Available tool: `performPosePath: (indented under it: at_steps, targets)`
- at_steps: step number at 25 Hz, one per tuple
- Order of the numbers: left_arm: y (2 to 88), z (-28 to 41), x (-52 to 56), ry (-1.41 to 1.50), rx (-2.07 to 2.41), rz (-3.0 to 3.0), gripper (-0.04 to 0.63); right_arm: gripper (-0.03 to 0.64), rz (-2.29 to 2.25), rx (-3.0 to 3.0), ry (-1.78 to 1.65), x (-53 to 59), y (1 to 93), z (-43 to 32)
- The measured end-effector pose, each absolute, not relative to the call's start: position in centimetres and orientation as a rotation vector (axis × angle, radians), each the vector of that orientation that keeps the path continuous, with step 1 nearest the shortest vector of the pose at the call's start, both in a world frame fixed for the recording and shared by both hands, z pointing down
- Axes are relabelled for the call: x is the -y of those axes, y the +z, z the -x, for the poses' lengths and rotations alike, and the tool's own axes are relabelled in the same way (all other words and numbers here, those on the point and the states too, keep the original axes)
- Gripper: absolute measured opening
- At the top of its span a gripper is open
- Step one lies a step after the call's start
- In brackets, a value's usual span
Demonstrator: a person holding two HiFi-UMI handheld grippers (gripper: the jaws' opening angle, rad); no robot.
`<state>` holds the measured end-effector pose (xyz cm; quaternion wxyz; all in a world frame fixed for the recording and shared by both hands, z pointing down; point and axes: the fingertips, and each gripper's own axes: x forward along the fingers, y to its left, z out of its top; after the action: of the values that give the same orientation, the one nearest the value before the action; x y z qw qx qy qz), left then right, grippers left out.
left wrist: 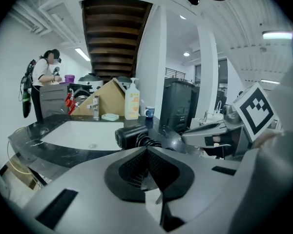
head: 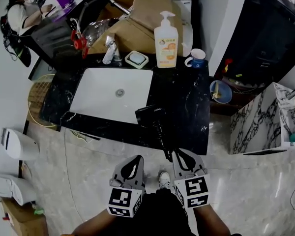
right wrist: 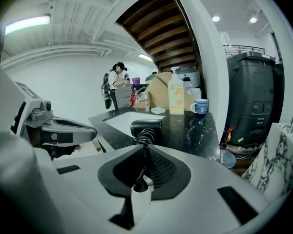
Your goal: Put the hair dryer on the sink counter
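A black hair dryer (head: 148, 116) has its body over the front of the black marble sink counter (head: 189, 112), just right of the white basin (head: 113, 92). Its ribbed handle juts past the counter edge toward me. My right gripper (head: 176, 154) is shut on the end of that handle; in the right gripper view the handle runs from between the closed jaws (right wrist: 145, 147) up to the dryer (right wrist: 146, 127). I cannot tell whether the dryer rests on the counter. My left gripper (head: 138, 159) hangs beside it to the left, shut with nothing in it (left wrist: 147, 149); the dryer (left wrist: 129, 135) lies just ahead.
At the back of the counter stand a faucet (head: 109, 49), a soap dish (head: 136, 59), a pump bottle (head: 166, 33) and a blue-and-white mug (head: 197, 58). A marble-faced cabinet (head: 260, 124) and a blue bowl (head: 220, 91) are to the right. A person (head: 22, 14) works far left.
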<state>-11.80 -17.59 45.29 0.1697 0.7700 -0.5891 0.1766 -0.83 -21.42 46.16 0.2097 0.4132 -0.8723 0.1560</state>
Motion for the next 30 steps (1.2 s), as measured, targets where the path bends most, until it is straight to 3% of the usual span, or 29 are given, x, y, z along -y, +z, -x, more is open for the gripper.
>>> performPosePath:
  at_steps: [14, 30]
  targets:
    - [44.1, 10.3, 11.1, 0.483, 1.694, -2.227, 0.008, 0.028, -1.120, 2.450, 0.465, 13.5, 45.8, 0.4]
    - [43.3, 15.7, -5.7, 0.359, 1.672, -2.282, 0.008, 0.026, -1.227, 2.383, 0.509, -4.4, 45.9, 5.1]
